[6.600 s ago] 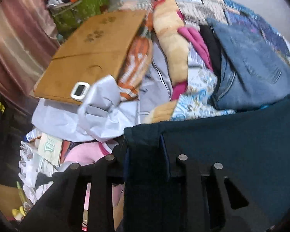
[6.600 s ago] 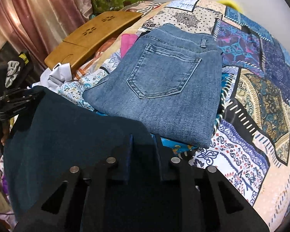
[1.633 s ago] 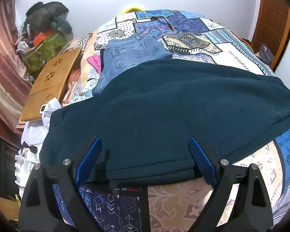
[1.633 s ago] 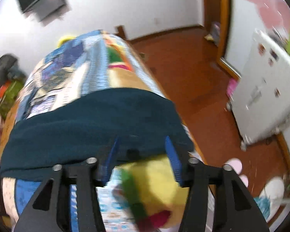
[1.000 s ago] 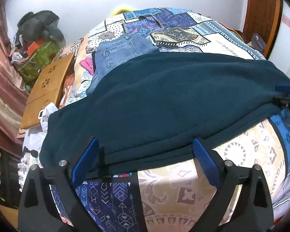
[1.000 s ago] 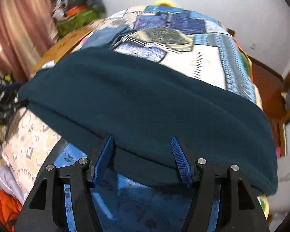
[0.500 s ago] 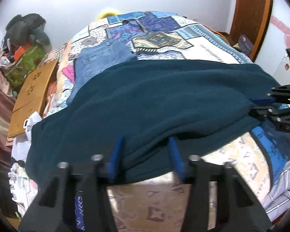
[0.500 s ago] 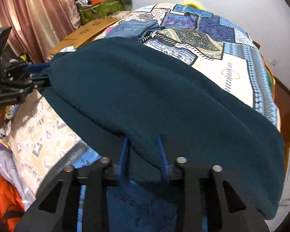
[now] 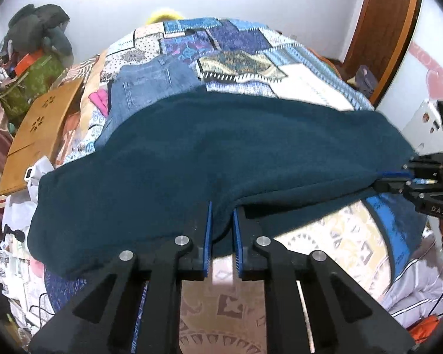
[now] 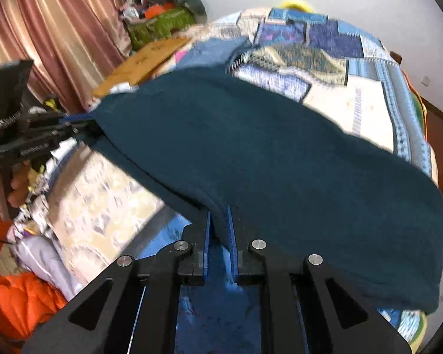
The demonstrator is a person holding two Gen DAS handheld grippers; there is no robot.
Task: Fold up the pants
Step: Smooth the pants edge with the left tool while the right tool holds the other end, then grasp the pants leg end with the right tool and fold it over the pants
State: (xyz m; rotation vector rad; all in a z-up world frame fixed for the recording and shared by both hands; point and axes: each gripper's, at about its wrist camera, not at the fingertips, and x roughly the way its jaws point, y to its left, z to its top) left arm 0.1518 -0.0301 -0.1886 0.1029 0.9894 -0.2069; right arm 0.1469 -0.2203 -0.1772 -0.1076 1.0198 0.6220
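Dark teal pants (image 9: 221, 153) lie spread across the patchwork bed, also in the right wrist view (image 10: 265, 153). My left gripper (image 9: 221, 224) is shut on the near edge of the pants and lifts it slightly. My right gripper (image 10: 220, 221) is shut on the same near edge further along. The right gripper shows in the left wrist view (image 9: 398, 178) at the far right, pinching the cloth. The left gripper shows in the right wrist view (image 10: 73, 124) at the left.
Folded blue jeans (image 9: 150, 85) lie on the patchwork quilt (image 9: 251, 59) behind the teal pants. A wooden lap tray (image 9: 38, 129) and clutter sit at the bed's left. Orange cloth (image 10: 11, 301) lies low left. A wooden door (image 9: 389, 29) stands at right.
Both grippers were open at the near edge of the pants a second ago. Both have closed on that edge and raised it a little.
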